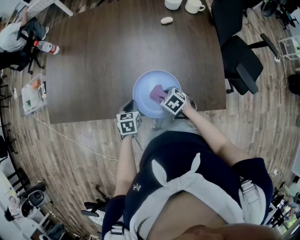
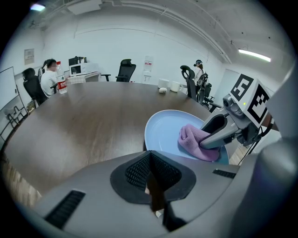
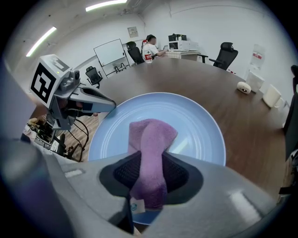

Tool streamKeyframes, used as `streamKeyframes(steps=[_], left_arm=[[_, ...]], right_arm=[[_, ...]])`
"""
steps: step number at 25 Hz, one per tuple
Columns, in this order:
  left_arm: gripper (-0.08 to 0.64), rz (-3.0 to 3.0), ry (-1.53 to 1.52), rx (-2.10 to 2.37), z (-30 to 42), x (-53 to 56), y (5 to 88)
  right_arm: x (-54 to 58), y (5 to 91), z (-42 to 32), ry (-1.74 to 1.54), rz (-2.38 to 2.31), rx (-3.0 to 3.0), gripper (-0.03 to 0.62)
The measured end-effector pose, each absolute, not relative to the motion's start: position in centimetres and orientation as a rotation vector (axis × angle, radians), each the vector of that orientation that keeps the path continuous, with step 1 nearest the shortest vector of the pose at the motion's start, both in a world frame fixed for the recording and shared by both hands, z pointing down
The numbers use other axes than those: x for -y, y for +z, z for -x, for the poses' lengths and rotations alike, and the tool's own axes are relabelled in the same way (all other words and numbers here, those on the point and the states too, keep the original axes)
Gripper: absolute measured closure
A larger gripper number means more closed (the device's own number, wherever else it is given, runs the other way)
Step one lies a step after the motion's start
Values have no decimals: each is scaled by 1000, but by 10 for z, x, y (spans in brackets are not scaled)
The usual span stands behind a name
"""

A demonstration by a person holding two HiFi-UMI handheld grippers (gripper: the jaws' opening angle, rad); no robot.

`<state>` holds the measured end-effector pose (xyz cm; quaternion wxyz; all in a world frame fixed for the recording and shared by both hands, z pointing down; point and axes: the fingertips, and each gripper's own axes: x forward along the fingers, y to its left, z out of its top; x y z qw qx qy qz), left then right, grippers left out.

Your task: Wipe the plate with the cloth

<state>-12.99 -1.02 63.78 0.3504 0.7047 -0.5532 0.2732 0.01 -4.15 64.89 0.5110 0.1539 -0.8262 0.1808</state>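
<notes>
A light blue plate (image 1: 146, 89) (image 2: 165, 132) (image 3: 195, 121) lies on the dark wooden table (image 1: 103, 61), close to its near edge. A purple cloth (image 1: 156, 92) (image 2: 193, 142) (image 3: 151, 144) rests on the plate's middle. My right gripper (image 1: 164, 97) (image 3: 150, 174) (image 2: 208, 139) is shut on the cloth and presses it onto the plate from the near right side. At the plate's near left rim my left gripper (image 1: 129, 108) (image 2: 151, 179) (image 3: 109, 106) is shut on the rim; the gripper's body hides the contact in the left gripper view.
Two white cups (image 1: 194, 6) and a small white object (image 1: 166, 20) stand at the table's far edge. Black office chairs (image 1: 239, 61) are at the right. A water bottle (image 1: 47, 47) and a seated person (image 1: 11, 35) are at the far left. A cable runs over the floor.
</notes>
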Motion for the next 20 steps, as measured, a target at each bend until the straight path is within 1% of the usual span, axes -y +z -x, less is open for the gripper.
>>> streamKeyframes(steps=[12, 20], left_arm=[[555, -1809, 699, 1447, 130, 12, 639], [555, -1794, 684, 1456, 129, 11, 637]], right_arm=[[66, 652, -30, 448, -433, 1939, 462], [79, 645, -37, 438, -498, 1942, 462]])
